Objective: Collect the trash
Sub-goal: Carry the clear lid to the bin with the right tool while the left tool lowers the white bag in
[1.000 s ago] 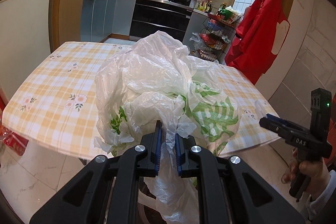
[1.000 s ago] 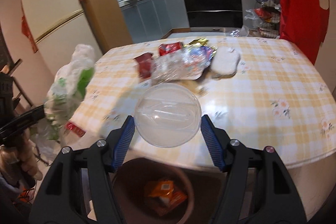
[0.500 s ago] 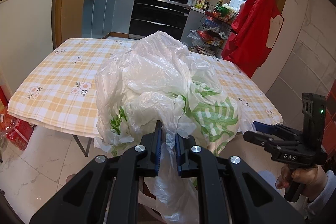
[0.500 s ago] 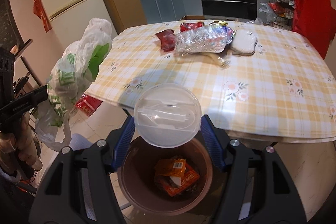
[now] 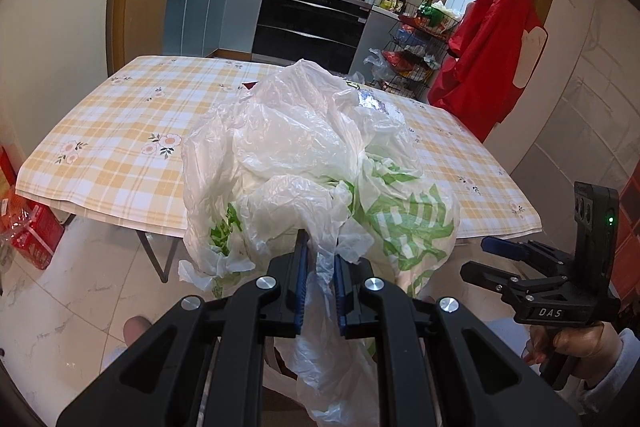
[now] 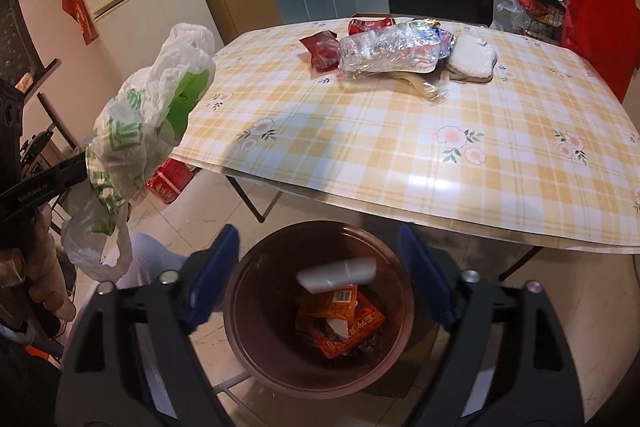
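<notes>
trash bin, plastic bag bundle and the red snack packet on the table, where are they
trash bin [image 6: 256, 367], right wrist view, bare inner wall
plastic bag bundle [image 5: 296, 147], left wrist view, crumpled clear upper part
red snack packet [image 6: 323, 47], right wrist view, middle of the wrapper

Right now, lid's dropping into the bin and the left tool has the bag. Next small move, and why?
Probably bring the left tool over the bin and let go of the plastic bag. The right tool is opening with nothing between its pads; the clear lid is already inside the bin's rim. The bag hangs off to the side of the bin, clamped, so it's the nearest trash left.
</notes>
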The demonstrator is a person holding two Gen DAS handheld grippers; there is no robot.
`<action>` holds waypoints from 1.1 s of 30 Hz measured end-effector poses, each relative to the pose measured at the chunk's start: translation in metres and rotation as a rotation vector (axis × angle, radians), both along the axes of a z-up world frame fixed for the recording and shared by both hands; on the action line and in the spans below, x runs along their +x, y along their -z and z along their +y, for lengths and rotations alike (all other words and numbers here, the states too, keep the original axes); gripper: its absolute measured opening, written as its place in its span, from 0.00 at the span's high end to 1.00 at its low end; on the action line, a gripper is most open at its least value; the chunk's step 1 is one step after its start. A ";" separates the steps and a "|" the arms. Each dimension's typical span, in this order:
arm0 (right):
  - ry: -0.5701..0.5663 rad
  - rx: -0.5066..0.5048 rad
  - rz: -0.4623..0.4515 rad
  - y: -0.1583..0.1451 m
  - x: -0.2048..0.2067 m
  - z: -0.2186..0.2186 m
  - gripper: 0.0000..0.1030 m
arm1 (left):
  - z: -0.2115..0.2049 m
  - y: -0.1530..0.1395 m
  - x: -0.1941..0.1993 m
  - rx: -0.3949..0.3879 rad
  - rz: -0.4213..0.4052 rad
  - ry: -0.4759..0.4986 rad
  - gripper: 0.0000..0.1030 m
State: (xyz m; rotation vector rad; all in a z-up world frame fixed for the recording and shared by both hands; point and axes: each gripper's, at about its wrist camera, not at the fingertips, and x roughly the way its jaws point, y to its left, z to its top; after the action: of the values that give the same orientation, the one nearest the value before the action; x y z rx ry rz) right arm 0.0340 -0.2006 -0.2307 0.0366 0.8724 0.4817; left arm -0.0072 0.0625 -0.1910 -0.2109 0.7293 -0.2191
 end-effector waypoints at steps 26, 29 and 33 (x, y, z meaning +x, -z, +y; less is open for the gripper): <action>0.436 0.053 -0.078 -0.025 0.015 -0.123 0.05 | -0.079 0.060 0.012 0.094 0.270 0.457 0.80; 0.439 0.062 -0.067 -0.024 0.018 -0.124 0.05 | -0.082 0.063 0.018 0.075 0.263 0.469 0.25; 0.424 0.046 -0.067 -0.024 0.020 -0.120 0.05 | -0.078 0.060 0.023 0.053 0.243 0.422 0.21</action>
State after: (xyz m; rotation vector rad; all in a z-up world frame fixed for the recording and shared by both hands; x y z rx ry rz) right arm 0.0535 -0.3209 -0.2063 0.2415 0.7614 0.1048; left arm 0.0160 -0.0155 -0.2509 -0.0298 1.0173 -0.5820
